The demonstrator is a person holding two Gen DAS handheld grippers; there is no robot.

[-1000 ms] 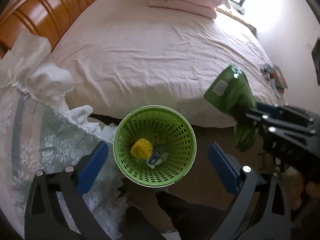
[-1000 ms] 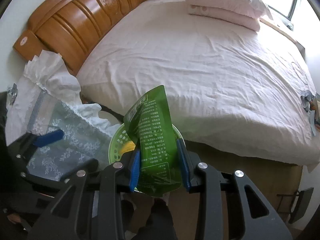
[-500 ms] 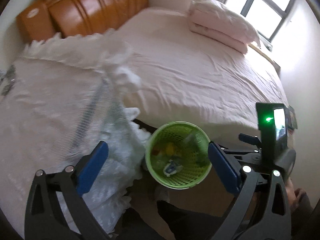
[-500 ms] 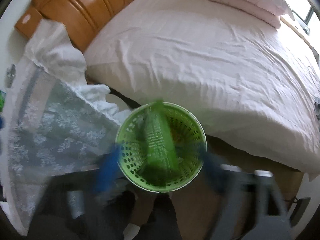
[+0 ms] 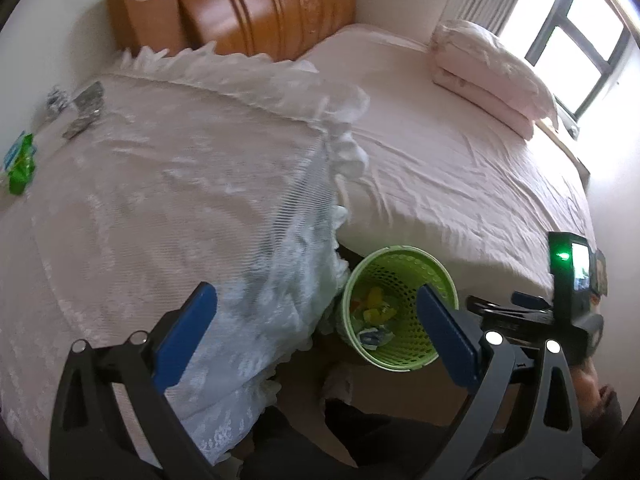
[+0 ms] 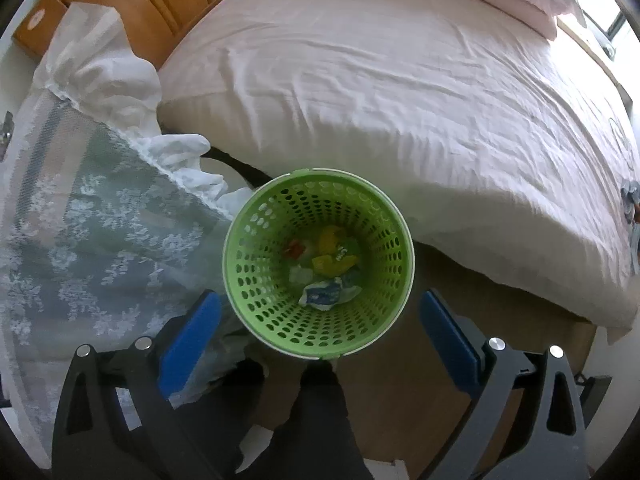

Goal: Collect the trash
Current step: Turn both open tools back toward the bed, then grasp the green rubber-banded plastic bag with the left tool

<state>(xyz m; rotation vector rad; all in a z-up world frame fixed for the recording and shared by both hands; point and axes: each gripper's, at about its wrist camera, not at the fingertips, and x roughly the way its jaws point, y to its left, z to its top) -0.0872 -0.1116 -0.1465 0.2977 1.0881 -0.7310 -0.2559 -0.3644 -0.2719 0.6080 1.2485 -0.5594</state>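
A green perforated waste basket point(image 6: 256, 272) stands on the floor between the bed and a lace-covered table; it also shows in the left wrist view point(image 5: 444, 280). Inside lie yellow, red, green and blue-white wrappers point(image 6: 326, 268). My right gripper point(image 6: 320, 334) is open and empty just above the basket. My left gripper point(image 5: 316, 334) is open and empty, higher and left of the basket, over the lace cloth's edge. A green snack packet point(image 5: 22, 162) and grey foil scraps point(image 5: 86, 108) lie on the table at far left.
The bed with a pink sheet point(image 6: 400, 92) lies behind the basket, with folded pillows point(image 5: 492, 76) and a wooden headboard point(image 5: 256, 8). The white lace tablecloth point(image 5: 160, 208) hangs at left. The right-hand device point(image 5: 568, 276) shows at the right edge. My dark trouser legs point(image 6: 316, 420) are below.
The right gripper opened and dropped the green packet into the basket. The left gripper rose and swung left, bringing the table top into view.
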